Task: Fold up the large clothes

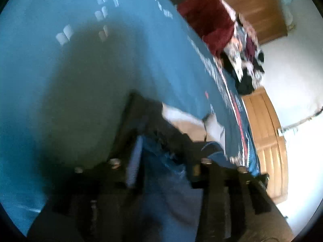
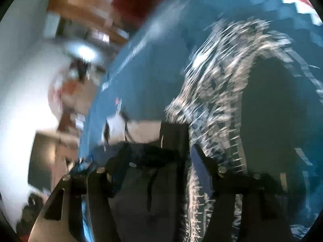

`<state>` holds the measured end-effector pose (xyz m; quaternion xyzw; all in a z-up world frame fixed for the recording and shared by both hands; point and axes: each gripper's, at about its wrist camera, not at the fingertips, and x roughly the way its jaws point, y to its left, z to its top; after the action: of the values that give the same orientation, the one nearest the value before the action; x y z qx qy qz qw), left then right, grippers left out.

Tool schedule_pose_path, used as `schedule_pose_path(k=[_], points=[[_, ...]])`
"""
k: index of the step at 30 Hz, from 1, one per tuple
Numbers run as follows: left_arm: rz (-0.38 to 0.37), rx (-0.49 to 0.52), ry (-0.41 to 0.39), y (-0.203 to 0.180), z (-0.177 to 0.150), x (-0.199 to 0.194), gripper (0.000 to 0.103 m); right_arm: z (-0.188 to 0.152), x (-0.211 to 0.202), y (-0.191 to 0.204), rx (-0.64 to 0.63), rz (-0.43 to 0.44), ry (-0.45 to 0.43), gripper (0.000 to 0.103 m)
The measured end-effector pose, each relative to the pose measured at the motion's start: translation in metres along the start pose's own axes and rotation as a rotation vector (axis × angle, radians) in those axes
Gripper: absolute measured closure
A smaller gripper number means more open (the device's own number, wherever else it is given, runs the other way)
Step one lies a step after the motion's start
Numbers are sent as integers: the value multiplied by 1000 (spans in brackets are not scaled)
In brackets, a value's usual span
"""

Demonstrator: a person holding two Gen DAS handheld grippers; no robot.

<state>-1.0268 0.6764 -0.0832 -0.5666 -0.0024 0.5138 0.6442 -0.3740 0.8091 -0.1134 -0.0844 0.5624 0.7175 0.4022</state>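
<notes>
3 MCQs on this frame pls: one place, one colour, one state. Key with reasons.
1. In the left wrist view, the dark red garment lies:
A) upper right, beyond the blue cloth
B) between the fingers
C) lower left

2. The big cloth is mainly:
A) yellow
B) blue
C) green

3. The left gripper is:
A) wide open, nothing in it
B) out of view
C) closed on blue fabric

Key: 1 A, the dark red garment sits past the blue cloth. 2 B, blue fills both views. 3 C, fabric is bunched between the fingers of the left gripper.

Blue garment crowded both views

The blue garment (image 1: 60,70) filled the space ahead; a red cloth pile (image 1: 210,20) blocked its far edge.
</notes>
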Motion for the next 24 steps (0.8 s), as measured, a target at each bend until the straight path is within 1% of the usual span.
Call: schedule_pose_path(k=[1,2,3,4,5,6,7,8,9,10,11,12,13,14,15,16,17,18,19,20,21,22,23,24], points=[[4,-6,-70,-1,3,-20,44,-2,-2,-2,0,-13,-10,36],[41,8,-131,-4,5,-35,41,-5,1,-2,-4,-29,-5,36],[106,36,-186,-11,4,-48,38,-8,9,0,-22,-40,20,36],[161,82,-215,-21,0,-56,35,-9,17,6,-46,-50,45,37],[173,130,-202,-31,-4,-56,35,-12,26,12,-80,-68,70,37],[165,222,-130,-49,-12,-47,35,-16,39,20,-123,-91,105,37],[165,281,-71,-58,-18,-35,35,-19,51,27,-156,-110,131,38],[188,351,2,-68,-27,-19,35,-20,59,31,-182,-133,144,38],[218,403,73,-74,-35,-2,35,-22,71,35,-218,-175,165,38],[248,422,142,-73,-42,17,35,-23,82,34,-233,-204,183,38],[293,405,177,-64,-44,29,36,-23,89,33,-240,-215,185,38],[371,356,181,-48,-41,38,37,-21,91,31,-248,-220,169,40],[382,317,160,-38,-36,36,46,-23,90,31,-252,-226,166,44],[355,250,126,-27,-30,27,59,-22,88,30,-249,-231,166,47],[344,193,98,-20,-27,15,65,-23,83,30,-243,-250,161,47],[393,190,62,-18,-30,-1,64,-24,80,32,-249,-267,158,47],[436,222,43,-19,-36,-15,64,-28,72,37,-278,-310,149,46],[443,241,48,-19,-47,-29,63,-33,63,41,-306,-342,142,45],[426,254,58,-21,-56,-40,62,-38,52,42,-322,-350,139,44],[381,294,69,-28,-68,-53,61,-51,40,49,-344,-332,134,44],[302,354,92,-40,-90,-69,56,-59,32,55,-359,-315,129,43],[245,386,127,-42,-102,-77,52,-75,23,63,-391,-309,119,42],[218,418,168,-47,-121,-82,44,-86,19,68,-412,-307,116,39],[232,449,211,-46,-138,-85,42,-102,13,70,-428,-295,115,39]])
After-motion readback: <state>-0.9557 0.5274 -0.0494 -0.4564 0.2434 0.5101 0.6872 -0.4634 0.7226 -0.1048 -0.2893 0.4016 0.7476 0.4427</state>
